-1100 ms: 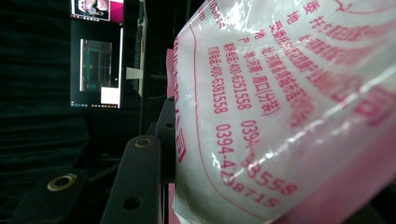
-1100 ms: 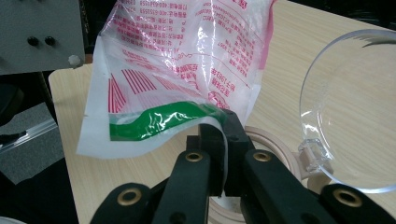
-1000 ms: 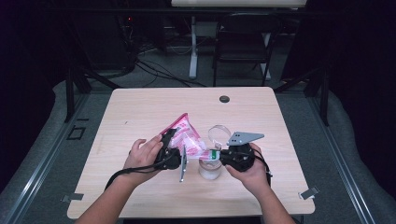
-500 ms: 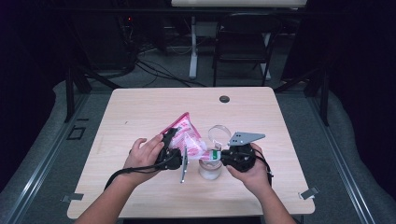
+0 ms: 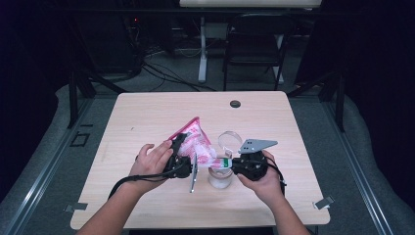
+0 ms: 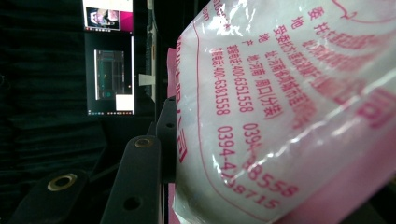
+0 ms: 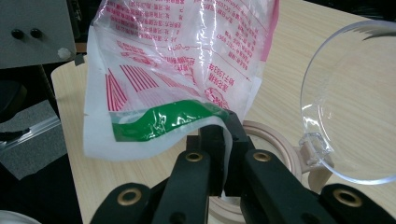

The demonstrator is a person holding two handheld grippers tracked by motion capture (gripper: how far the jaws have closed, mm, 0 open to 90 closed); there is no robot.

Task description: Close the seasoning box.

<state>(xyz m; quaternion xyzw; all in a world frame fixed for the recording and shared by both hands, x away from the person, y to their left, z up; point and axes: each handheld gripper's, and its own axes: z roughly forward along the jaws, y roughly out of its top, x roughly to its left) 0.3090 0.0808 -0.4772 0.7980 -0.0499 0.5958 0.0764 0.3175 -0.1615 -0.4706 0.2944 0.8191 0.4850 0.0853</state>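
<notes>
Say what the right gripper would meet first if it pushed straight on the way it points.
Likely the bag itself: the right gripper is already shut on its lower edge, and the bag rises straight ahead of the jaws. Beyond it lies the left gripper, though depth is hard to judge.

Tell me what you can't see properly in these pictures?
- Inside of the jar: high view, too small, and the bag hangs over it.
- Jar base: right gripper view, hidden behind the right gripper.
- Bag's top: left gripper view, cut off by the edge.
- Bag print: high view, too small to read.
</notes>
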